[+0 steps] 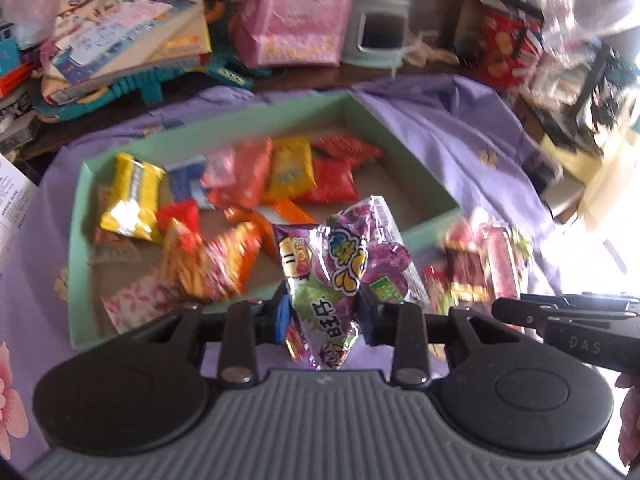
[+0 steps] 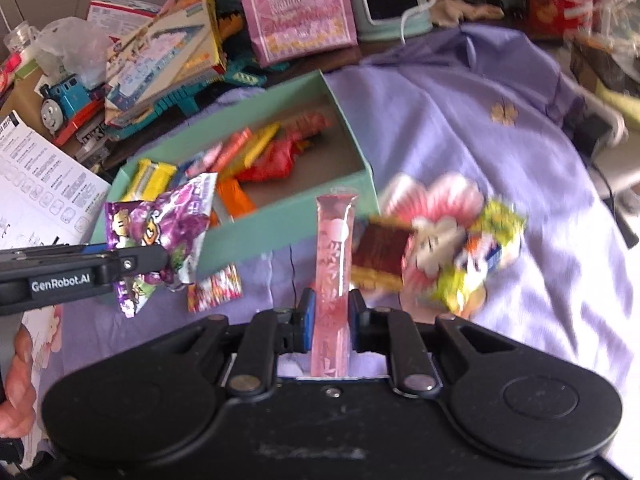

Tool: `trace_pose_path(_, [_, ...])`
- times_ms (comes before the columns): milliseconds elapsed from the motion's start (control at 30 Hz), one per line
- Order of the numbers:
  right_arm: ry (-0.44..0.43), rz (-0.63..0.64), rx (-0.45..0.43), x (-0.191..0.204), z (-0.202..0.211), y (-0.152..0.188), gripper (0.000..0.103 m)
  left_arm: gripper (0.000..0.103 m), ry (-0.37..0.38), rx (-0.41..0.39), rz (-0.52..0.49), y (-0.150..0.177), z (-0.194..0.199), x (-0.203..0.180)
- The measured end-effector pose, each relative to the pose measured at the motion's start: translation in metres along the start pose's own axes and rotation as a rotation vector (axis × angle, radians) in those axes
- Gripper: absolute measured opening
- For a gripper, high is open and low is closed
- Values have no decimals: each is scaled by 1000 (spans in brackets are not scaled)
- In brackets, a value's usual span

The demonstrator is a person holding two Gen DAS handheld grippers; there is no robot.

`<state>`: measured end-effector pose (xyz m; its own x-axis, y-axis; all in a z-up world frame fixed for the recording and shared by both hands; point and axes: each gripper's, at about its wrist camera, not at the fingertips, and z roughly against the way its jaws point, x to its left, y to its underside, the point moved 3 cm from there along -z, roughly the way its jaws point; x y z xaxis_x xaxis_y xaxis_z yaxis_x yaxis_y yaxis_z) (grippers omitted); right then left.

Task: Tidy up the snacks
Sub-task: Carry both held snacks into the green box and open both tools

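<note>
My left gripper (image 1: pixel 325 314) is shut on a purple grape-candy packet (image 1: pixel 344 256) and holds it just in front of the near wall of the green box (image 1: pixel 430 226). The packet also shows in the right wrist view (image 2: pixel 160 232), with the left gripper (image 2: pixel 170 260) at the left. My right gripper (image 2: pixel 329 320) is shut on a long pink jelly stick (image 2: pixel 334 264), to the right of the box (image 2: pixel 280 224). The box holds several snack packets (image 1: pixel 248 184). The right gripper's arm (image 1: pixel 568 320) shows at the right of the left wrist view.
Loose snacks lie on the purple cloth right of the box: a brown biscuit pack (image 2: pixel 380 252) and a yellow-green packet (image 2: pixel 480 256). A small red-white packet (image 2: pixel 216 286) lies by the box's near wall. Toy boxes (image 2: pixel 164 56), a pink bag (image 2: pixel 296 4) and a toy train (image 2: pixel 60 100) crowd the back.
</note>
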<state>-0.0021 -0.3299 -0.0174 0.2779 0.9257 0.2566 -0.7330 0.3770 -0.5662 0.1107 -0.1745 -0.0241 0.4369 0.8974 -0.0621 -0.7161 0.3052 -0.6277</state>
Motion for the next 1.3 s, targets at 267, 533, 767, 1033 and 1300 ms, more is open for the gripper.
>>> trace_pose_path(267, [-4,67,-60,21,-5,-64,17,33,1,-45,42,-49,-5,13])
trace_pose_path(533, [10,124,-95,41,-37,-132,17,33,31,-28,105,-95,-44,12])
trace_pose_path(767, [11,180,-42,46,-84,-159,17,33,38,19,115,-96,-80,8])
trace_pose_path(1033, [-10,193,4,46,-114,-164,20,38,41,57,102,-89,-102,8])
trace_pose_path(1300, [-54,121,-90,40,-88,-170,85,103,-16,-15,28,-89,-85,1])
